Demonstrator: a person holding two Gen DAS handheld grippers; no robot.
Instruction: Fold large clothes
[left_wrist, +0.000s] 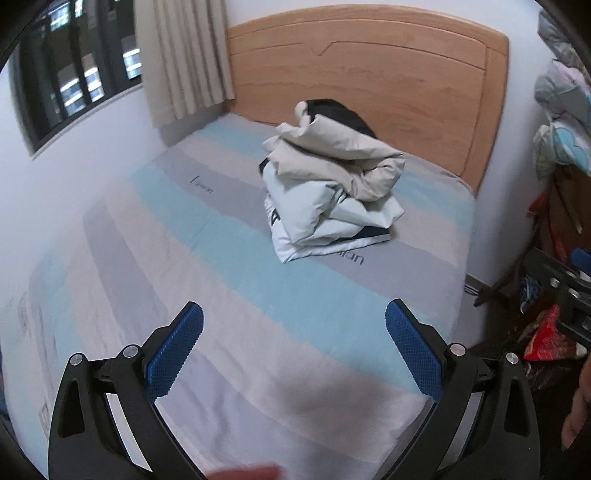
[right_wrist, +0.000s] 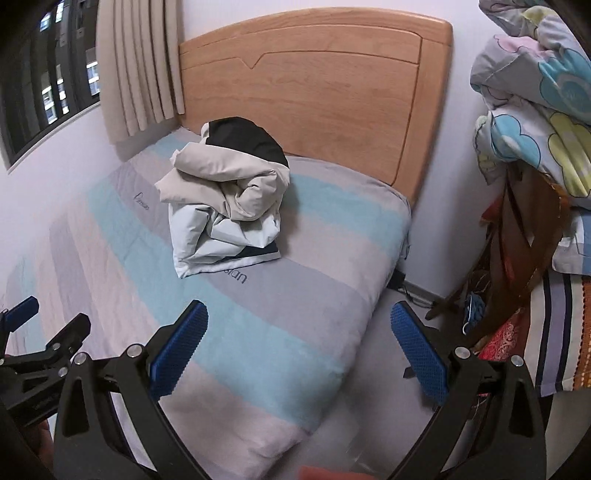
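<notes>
A pile of folded clothes (left_wrist: 328, 184) — cream and pale garments with a black one at the back — sits on the striped mattress (left_wrist: 229, 258) near the wooden headboard (left_wrist: 369, 66). The left gripper (left_wrist: 294, 349) hangs over the near end of the bed with its blue pads spread wide and nothing between them. The right gripper (right_wrist: 300, 352) is also wide and empty — over the mattress's corner, well apart from the pile. Floral bedding (right_wrist: 535, 110) is stacked at the right.

A pile of folded clothes (left_wrist: 328, 184), cream and pale white with a black piece on top, sits on the striped bed (left_wrist: 236, 273) near the headboard (left_wrist: 369, 74).
</notes>
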